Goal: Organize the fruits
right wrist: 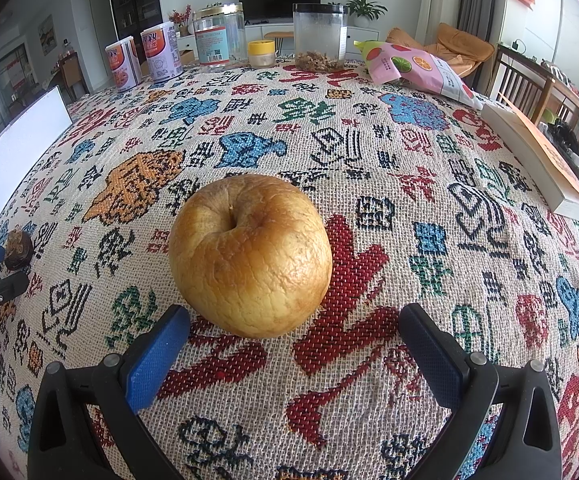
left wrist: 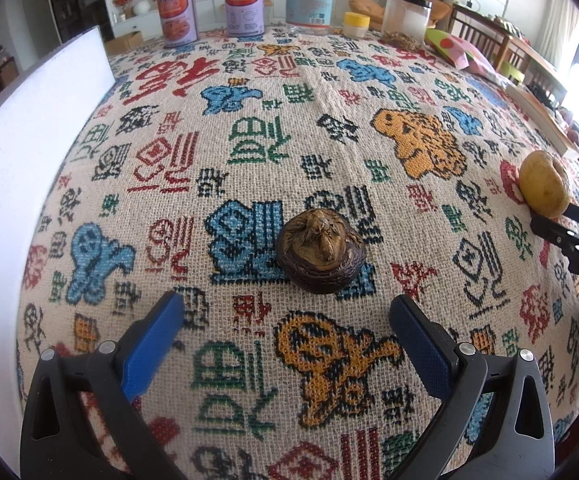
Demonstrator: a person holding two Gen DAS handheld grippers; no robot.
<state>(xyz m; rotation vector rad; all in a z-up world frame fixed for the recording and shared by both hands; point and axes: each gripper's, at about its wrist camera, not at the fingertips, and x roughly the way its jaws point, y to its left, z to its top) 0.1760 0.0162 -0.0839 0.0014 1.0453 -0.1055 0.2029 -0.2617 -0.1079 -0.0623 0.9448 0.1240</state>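
Note:
A dark brown dried fruit with a wrinkled tan top [left wrist: 321,251] sits on the patterned tablecloth just ahead of my left gripper [left wrist: 287,306], which is open and empty. The fruit also shows far left in the right wrist view [right wrist: 18,249]. A wrinkled yellow apple [right wrist: 250,255] sits on the cloth just ahead of my right gripper [right wrist: 295,318], which is open and empty, with the apple nearer its left finger. The apple also shows at the right edge of the left wrist view [left wrist: 544,184], with the right gripper's black fingers [left wrist: 569,226] beside it.
At the table's far edge stand two printed cans [left wrist: 177,12], a clear glass jar [left wrist: 311,0], a small yellow-lidded jar [left wrist: 356,24] and a black-lidded plastic jar [right wrist: 320,38]. A pink snack bag [right wrist: 413,66] and a book [right wrist: 537,156] lie right. A white board [left wrist: 29,152] stands left.

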